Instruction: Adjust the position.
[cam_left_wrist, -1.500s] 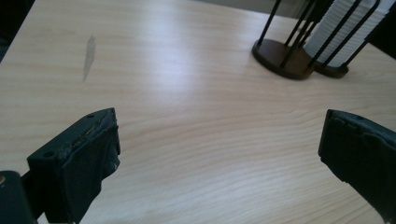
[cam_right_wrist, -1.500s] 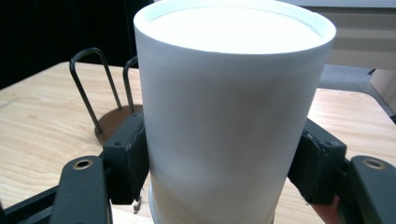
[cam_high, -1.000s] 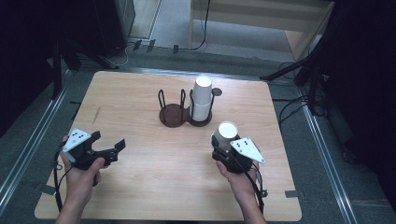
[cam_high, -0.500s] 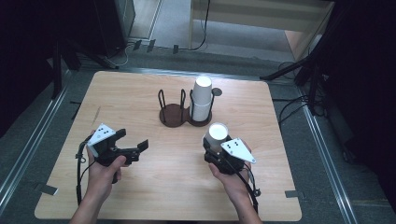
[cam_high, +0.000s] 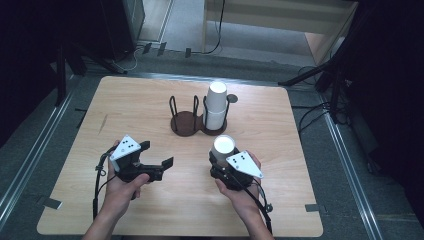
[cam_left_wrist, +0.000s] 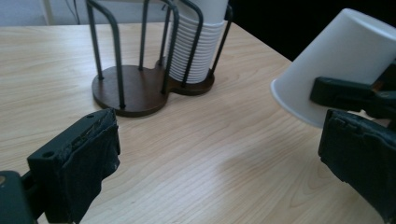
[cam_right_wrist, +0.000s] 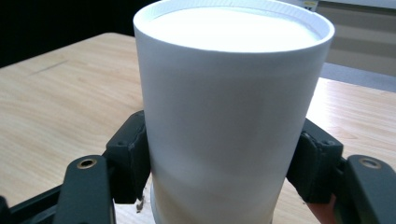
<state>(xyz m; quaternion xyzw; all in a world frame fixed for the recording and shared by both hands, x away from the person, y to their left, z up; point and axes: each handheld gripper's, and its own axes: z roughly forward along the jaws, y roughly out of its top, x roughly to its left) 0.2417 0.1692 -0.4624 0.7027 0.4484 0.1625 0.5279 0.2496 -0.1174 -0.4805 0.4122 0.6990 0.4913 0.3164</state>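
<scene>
Near the table's (cam_high: 150, 95) six o'clock edge, the right gripper (cam_high: 222, 157) clamps an upturned white cup (cam_high: 223, 145); at nine o'clock of it, across bare wood, the left gripper (cam_high: 157, 157) gapes wide, empty.

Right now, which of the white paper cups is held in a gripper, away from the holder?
The single white cup is clamped upside down in the right gripper, above the table. The other cups sit stacked in the wire holder.

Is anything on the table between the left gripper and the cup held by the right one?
Nothing visible: bare wood lies between the open left gripper and the white cup clamped by the right gripper. The cup rack stands farther back, off that line.
</scene>
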